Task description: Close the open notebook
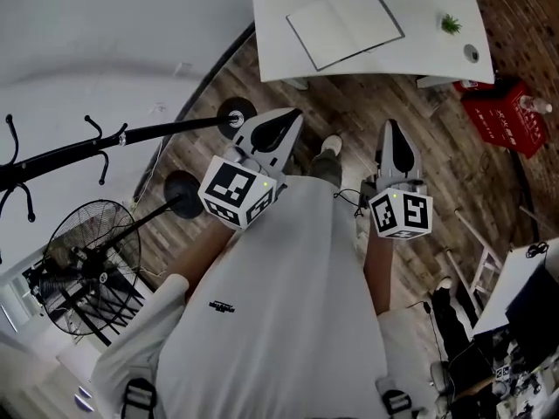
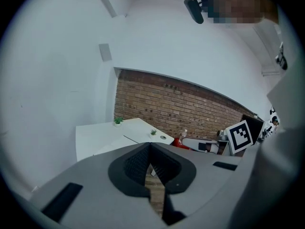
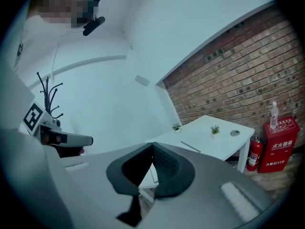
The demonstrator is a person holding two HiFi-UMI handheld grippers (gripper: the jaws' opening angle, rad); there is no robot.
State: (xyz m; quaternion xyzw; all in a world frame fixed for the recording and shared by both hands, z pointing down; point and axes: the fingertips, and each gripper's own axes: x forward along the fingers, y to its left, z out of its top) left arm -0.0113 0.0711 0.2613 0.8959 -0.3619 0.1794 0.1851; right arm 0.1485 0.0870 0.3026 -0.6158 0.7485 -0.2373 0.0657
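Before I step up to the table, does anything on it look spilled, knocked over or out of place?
Nothing stands out. The notebook lies open and flat on the white table, turned at a slight angle to its edges. The small plant near it stands upright, and I see no spill.

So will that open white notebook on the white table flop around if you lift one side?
Probably a bit. The open white notebook lies flat and looks thin, so a lifted side would likely hinge over at the centre fold rather than stay stiff. It looks light, so a push could slide it across the smooth white table.
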